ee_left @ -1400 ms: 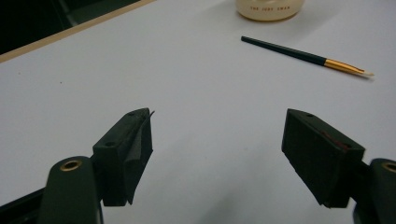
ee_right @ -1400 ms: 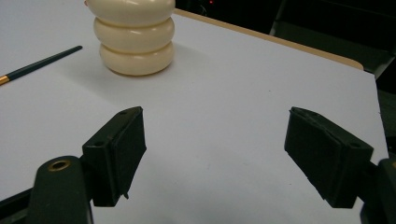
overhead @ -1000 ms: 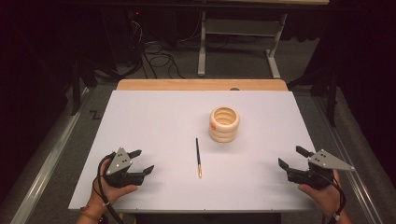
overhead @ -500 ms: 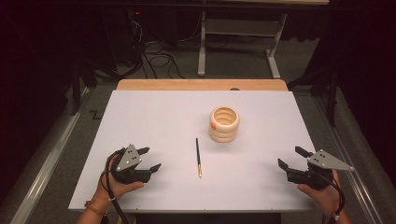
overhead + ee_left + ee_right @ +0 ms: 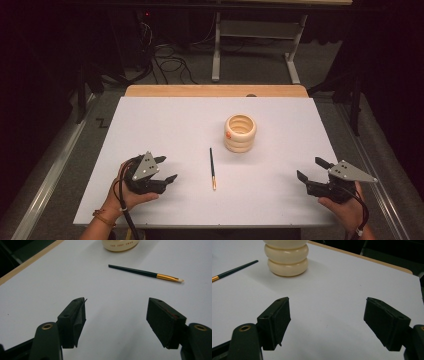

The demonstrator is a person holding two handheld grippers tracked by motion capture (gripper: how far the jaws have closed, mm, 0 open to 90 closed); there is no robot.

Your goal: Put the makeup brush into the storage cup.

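Cream-coloured ribbed holder (image 5: 240,133) stands upright on the white table (image 5: 165,125), nearer the far edge and right of middle. Just beside it, toward the near edge, lies a dark paintbrush (image 5: 212,167) with a gold ferrule, bristles pointing at the near edge. Left gripper (image 5: 161,172) sits by the near-left corner, right gripper (image 5: 311,171) by the near-right corner; both have jaws spread wide, grasping nothing. Beyond the wooden far edge (image 5: 215,91), grey carpet, tangled cables (image 5: 167,57) and a white frame's legs (image 5: 255,45) sit in a dim room.
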